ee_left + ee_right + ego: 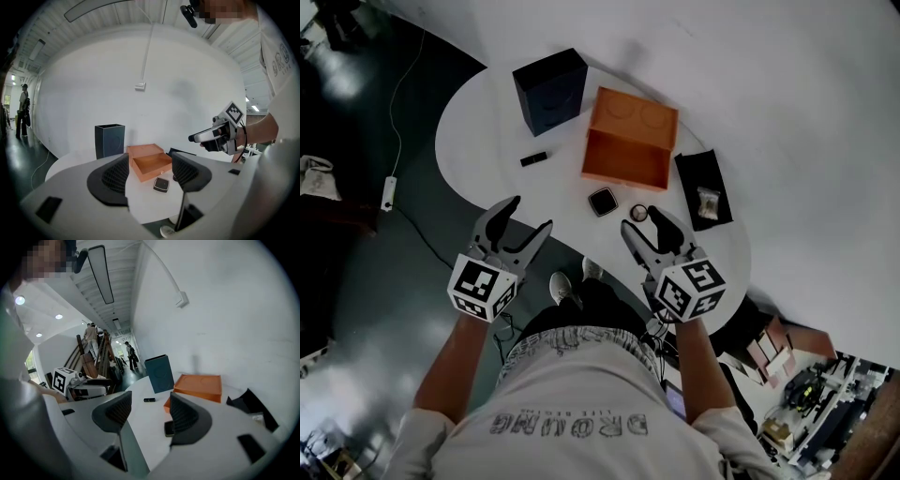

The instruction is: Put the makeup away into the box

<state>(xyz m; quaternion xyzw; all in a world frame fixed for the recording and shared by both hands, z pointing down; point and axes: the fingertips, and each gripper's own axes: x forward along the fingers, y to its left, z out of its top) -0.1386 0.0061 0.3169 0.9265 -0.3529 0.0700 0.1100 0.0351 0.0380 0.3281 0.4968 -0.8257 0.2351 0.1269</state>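
from above, the left gripper point(531, 214) and right gripper point(643, 223) are hovering by the table point(487, 122), the compact point(602, 202) lying just before the open orange box point(628, 141). left gripper view: jaws spreading wide, empty. right gripper view: jaws gaping, empty, the compact peeking beside one; centring before pinching is looking wise.

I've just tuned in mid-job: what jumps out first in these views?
The open orange box sits mid-table, with a dark blue upright box beside it on the left. The left gripper and right gripper hover open and empty at the white table edge, a small square black compact between them.
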